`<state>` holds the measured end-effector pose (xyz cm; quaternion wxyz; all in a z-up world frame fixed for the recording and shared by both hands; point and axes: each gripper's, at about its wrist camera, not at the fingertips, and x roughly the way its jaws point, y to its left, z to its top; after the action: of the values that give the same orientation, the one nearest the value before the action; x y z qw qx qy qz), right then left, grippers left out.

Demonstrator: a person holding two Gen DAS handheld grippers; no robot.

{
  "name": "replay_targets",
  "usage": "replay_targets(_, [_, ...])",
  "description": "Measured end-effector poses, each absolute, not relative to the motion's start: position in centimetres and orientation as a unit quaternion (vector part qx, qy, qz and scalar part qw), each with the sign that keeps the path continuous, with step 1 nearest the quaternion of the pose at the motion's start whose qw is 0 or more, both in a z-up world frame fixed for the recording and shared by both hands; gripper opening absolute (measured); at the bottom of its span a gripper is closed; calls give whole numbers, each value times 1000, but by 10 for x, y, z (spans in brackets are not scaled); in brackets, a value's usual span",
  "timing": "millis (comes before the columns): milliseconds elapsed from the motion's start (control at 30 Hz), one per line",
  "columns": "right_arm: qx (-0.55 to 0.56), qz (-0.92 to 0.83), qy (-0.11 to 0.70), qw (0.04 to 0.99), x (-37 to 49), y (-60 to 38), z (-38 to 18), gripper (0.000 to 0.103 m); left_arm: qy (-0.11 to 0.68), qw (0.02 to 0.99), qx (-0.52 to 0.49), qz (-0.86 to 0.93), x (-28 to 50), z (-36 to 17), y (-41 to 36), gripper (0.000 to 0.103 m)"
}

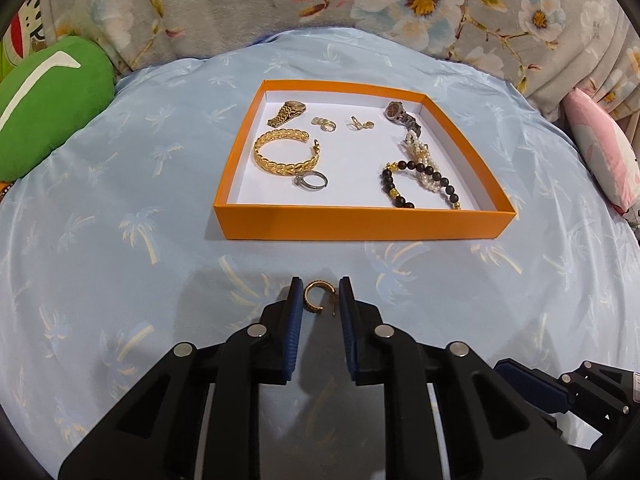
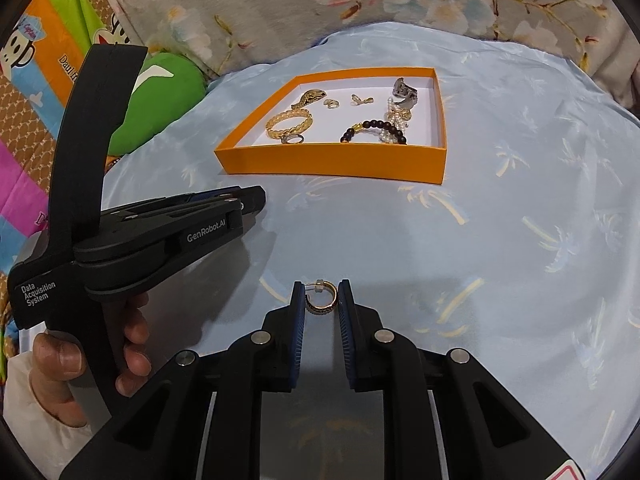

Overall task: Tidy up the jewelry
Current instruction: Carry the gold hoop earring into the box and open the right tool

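An orange tray [image 1: 360,224] with a white floor lies on the blue cloth; it also shows in the right wrist view [image 2: 332,164]. It holds a gold bangle [image 1: 286,152], a gold watch [image 1: 287,113], a silver ring [image 1: 312,180], a dark watch [image 1: 402,116], a black bead bracelet [image 1: 416,184], pearls and small earrings. My left gripper [image 1: 320,294] stands around a gold hoop earring [image 1: 314,297], with a gap on the right side. My right gripper [image 2: 321,296] is closed on a second gold hoop earring [image 2: 322,300], both pads touching it.
A green cushion [image 1: 52,96] lies at the left, a pink pillow [image 1: 604,156] at the right, a floral blanket [image 1: 360,4] behind the tray. The left gripper body [image 2: 160,232] and the hand holding it show at the left of the right wrist view.
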<state>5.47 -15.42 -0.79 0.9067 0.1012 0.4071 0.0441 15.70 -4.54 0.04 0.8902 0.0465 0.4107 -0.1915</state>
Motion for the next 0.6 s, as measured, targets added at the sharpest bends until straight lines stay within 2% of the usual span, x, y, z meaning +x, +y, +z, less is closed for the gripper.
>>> replay_targets(267, [105, 42, 380, 918, 62, -165, 18, 16, 397, 894, 35, -205, 148, 22, -40, 17])
replay_targets(600, [130, 9, 344, 930, 149, -198, 56, 16, 362, 909, 30, -202, 202, 61, -68, 17])
